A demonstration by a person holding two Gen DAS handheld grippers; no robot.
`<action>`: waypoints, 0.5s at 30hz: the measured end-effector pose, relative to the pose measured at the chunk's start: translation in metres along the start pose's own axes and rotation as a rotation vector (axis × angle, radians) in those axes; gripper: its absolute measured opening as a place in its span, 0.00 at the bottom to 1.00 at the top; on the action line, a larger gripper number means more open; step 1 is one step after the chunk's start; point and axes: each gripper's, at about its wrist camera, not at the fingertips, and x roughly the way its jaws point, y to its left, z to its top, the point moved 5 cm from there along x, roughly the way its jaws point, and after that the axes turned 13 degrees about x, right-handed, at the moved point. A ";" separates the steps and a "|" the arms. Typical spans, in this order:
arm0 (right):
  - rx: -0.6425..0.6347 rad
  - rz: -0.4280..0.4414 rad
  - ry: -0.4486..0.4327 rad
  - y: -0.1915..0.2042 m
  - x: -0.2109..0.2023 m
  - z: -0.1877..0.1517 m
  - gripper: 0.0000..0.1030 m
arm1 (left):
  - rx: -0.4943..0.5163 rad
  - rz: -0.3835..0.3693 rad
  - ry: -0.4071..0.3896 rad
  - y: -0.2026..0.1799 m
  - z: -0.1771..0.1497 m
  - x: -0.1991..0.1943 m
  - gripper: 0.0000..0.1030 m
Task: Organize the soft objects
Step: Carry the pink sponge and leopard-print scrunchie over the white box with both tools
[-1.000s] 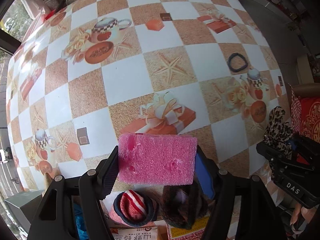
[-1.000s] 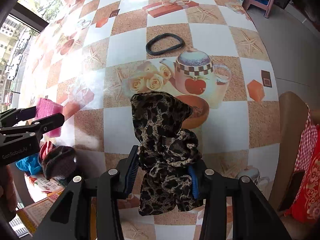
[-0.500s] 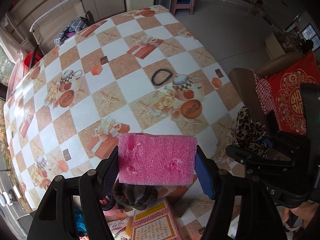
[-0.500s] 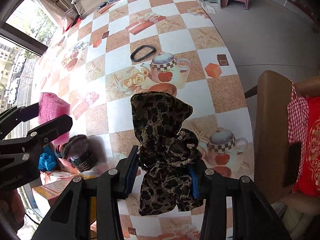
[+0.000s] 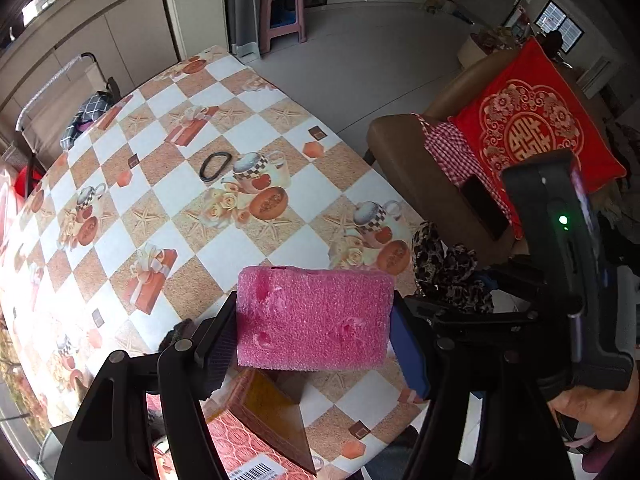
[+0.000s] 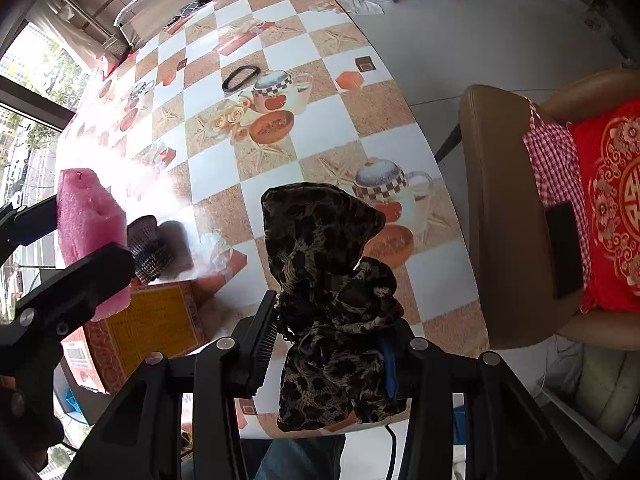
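Observation:
My left gripper (image 5: 314, 322) is shut on a pink foam sponge (image 5: 314, 316), held high above the near edge of the patterned table (image 5: 224, 248). The same pink foam sponge (image 6: 86, 224) shows at the left of the right wrist view. My right gripper (image 6: 330, 344) is shut on a bunched leopard-print cloth (image 6: 324, 276), which hangs up and down between the pads. That leopard-print cloth (image 5: 444, 268) also appears beside the sponge in the left wrist view. A dark knitted hat (image 6: 154, 246) lies on the table below the sponge.
A red and orange box (image 6: 144, 328) sits at the table's near edge. A black hair band (image 5: 215, 166) lies further out on the table. To the right stands a brown armchair (image 6: 504, 216) with a red cushion (image 6: 612, 200) and a dark phone (image 6: 564, 248). A pink stool (image 5: 282, 16) stands on the floor.
Both grippers have risen and drawn back from the table, each still holding its object. The table looks smaller and the armchair and floor have come into view.

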 end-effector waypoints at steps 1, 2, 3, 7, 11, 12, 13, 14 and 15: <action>0.008 -0.002 0.003 -0.003 0.000 -0.005 0.44 | 0.002 -0.017 -0.006 -0.005 -0.003 -0.004 0.70; 0.013 -0.005 0.005 -0.005 0.000 -0.010 0.44 | 0.006 -0.036 -0.016 -0.011 -0.006 -0.009 0.70; 0.016 -0.008 0.007 -0.007 0.000 -0.015 0.44 | 0.014 -0.048 -0.025 -0.017 -0.008 -0.013 0.70; 0.029 -0.014 0.018 -0.012 -0.001 -0.035 0.44 | 0.067 -0.067 -0.041 -0.040 -0.023 -0.026 0.71; 0.049 -0.010 0.037 -0.015 0.000 -0.059 0.44 | 0.100 -0.093 -0.037 -0.056 -0.043 -0.033 0.71; 0.051 -0.009 0.044 -0.015 0.001 -0.065 0.44 | 0.110 -0.097 -0.034 -0.059 -0.048 -0.035 0.71; 0.050 -0.010 0.048 -0.014 0.001 -0.070 0.44 | 0.120 -0.100 -0.032 -0.062 -0.053 -0.036 0.71; 0.046 -0.014 0.052 -0.013 0.001 -0.075 0.44 | 0.132 -0.103 -0.031 -0.066 -0.058 -0.039 0.71; 0.042 -0.018 0.056 -0.012 0.002 -0.080 0.44 | 0.145 -0.110 -0.029 -0.069 -0.064 -0.041 0.71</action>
